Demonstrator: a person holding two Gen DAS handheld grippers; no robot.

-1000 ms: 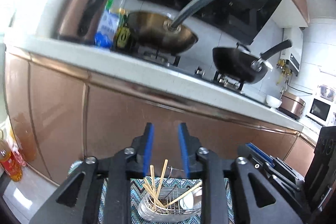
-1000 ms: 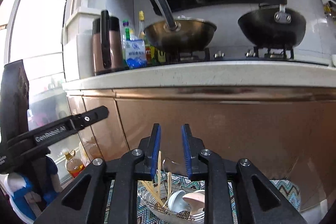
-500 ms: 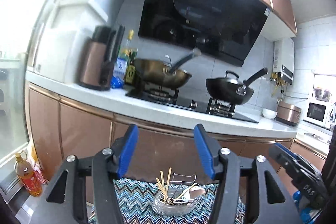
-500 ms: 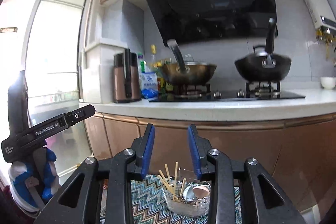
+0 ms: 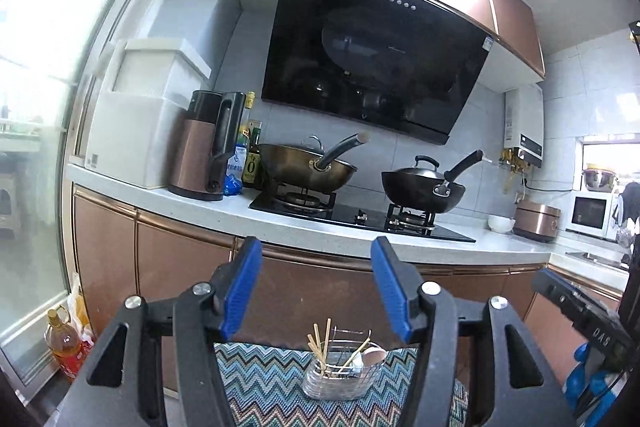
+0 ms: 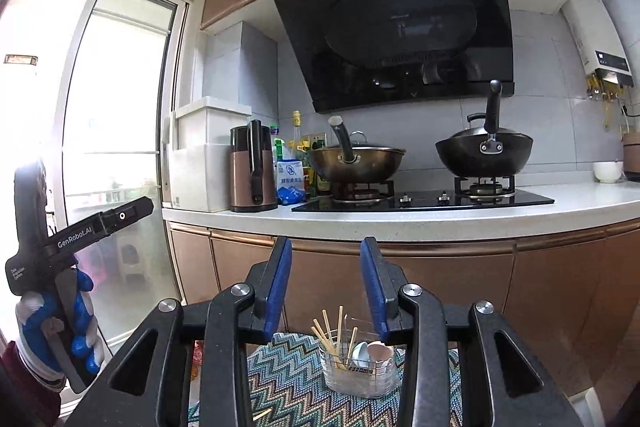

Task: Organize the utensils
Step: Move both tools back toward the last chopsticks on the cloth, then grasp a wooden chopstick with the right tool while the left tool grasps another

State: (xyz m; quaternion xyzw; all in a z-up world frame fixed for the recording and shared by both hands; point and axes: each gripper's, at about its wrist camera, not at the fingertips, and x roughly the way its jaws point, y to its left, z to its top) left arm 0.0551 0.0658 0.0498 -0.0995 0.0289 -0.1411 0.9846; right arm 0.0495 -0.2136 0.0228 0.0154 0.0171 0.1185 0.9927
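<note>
left wrist, utensil basket [image 5: 340,373] below/beyond fingers [image 5: 240,291], nothing btwn them

The setting was a home kitchen. A gas hob [image 6: 424,201] carried two woks beneath a black range hood [image 6: 404,27]. Copper-coloured cabinets [image 6: 440,291], a white countertop [image 5: 192,205], a kettle [image 6: 252,169] and a microwave [image 5: 590,215] were present.

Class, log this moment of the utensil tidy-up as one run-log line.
left claw: open, empty | right claw: open, empty | wire basket: chopsticks, spoons inside, on zigzag mat
</note>
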